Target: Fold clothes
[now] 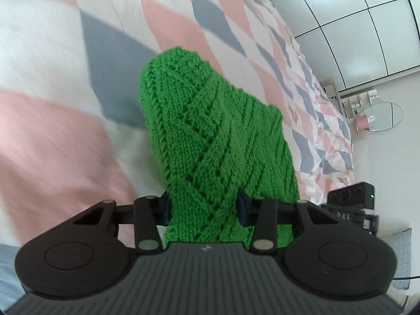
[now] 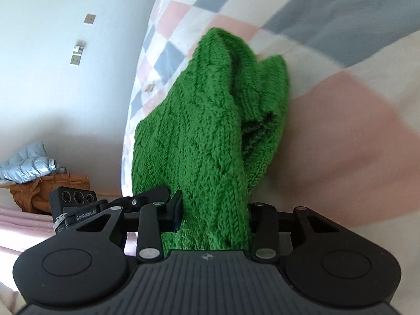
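Observation:
A green knitted garment point(image 1: 207, 136) hangs bunched above a bed with a pink, grey and white checked quilt point(image 1: 52, 110). My left gripper point(image 1: 203, 208) is shut on the green knit; its fingertips are mostly hidden by the fabric. In the right wrist view the same green garment point(image 2: 210, 131) drapes forward from my right gripper point(image 2: 214, 210), which is shut on it, with a folded lobe of knit to the right. The other gripper's black body point(image 2: 73, 199) shows at lower left, close by.
The quilt point(image 2: 328, 136) fills most of both views. White wardrobe doors point(image 1: 354, 26) and a small shelf with a round mirror point(image 1: 378, 116) stand at the right. A pile of orange and pale blue clothes point(image 2: 34, 178) lies by the white wall point(image 2: 65, 65).

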The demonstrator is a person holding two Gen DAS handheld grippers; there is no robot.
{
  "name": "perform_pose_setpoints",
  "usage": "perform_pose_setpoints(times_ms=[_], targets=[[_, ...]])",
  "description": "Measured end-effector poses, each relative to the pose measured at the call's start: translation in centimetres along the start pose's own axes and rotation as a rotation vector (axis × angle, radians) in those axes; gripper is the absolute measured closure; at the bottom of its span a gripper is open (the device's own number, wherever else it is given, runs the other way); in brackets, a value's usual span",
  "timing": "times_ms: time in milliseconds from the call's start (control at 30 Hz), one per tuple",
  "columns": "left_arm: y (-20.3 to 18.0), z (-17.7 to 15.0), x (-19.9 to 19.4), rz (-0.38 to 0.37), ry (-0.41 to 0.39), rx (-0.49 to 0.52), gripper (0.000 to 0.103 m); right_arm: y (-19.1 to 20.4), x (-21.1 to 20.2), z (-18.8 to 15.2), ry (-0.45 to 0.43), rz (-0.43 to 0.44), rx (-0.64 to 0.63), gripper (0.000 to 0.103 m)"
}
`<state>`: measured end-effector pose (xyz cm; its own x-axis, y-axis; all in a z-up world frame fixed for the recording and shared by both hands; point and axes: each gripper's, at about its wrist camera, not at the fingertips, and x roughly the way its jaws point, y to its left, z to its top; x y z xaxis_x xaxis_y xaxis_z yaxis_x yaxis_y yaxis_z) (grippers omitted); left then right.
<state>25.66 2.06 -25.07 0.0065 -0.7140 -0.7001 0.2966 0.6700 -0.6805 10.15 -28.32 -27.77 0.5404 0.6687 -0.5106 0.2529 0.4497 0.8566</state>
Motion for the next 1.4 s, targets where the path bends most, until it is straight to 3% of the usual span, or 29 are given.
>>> perform_pose_setpoints(times_ms=[233, 400, 533, 733, 900, 1067, 1200, 1300, 1400], targets=[[5.1, 5.5, -11.0, 0.091, -0.008, 0.068, 0.064, 9.0, 8.4, -2.5, -0.081, 0.068, 0.076, 0.066], [11.7, 13.8, -19.2, 0.187, 0.013, 0.163, 0.064, 16.2, 19.9, -3.2, -0.168, 0.14, 0.169, 0.066], [16.5, 21.6, -24.6, 0.258, 0.054, 0.302, 0.063, 21.6, 29.6, -3.2, -0.251, 0.205, 0.246, 0.066], [23.4, 32.4, -28.5, 0.305, 0.114, 0.434, 0.063, 28.5, 41.4, -1.0, -0.364, 0.213, 0.289, 0.066], [27.9, 38.9, -28.4, 0.288, 0.135, 0.485, 0.062, 31.7, 47.9, 1.6, -0.446, 0.182, 0.29, 0.066], [32.3, 42.2, -26.5, 0.322, 0.19, 0.528, 0.058, 32.5, 54.0, 3.2, -0.429, 0.12, 0.295, 0.066], [36.1, 42.9, -25.0, 0.309, 0.211, 0.491, 0.048, 31.7, 55.4, 4.3, -0.391, 0.036, 0.251, 0.059], [37.1, 42.2, -27.1, 0.268, 0.125, 0.425, 0.049, 32.0, 54.1, 5.7, -0.331, -0.006, 0.183, 0.051], [37.9, 39.7, -32.3, 0.275, -0.036, 0.338, 0.049, 33.1, 50.7, 7.0, -0.266, -0.085, 0.04, 0.047]])
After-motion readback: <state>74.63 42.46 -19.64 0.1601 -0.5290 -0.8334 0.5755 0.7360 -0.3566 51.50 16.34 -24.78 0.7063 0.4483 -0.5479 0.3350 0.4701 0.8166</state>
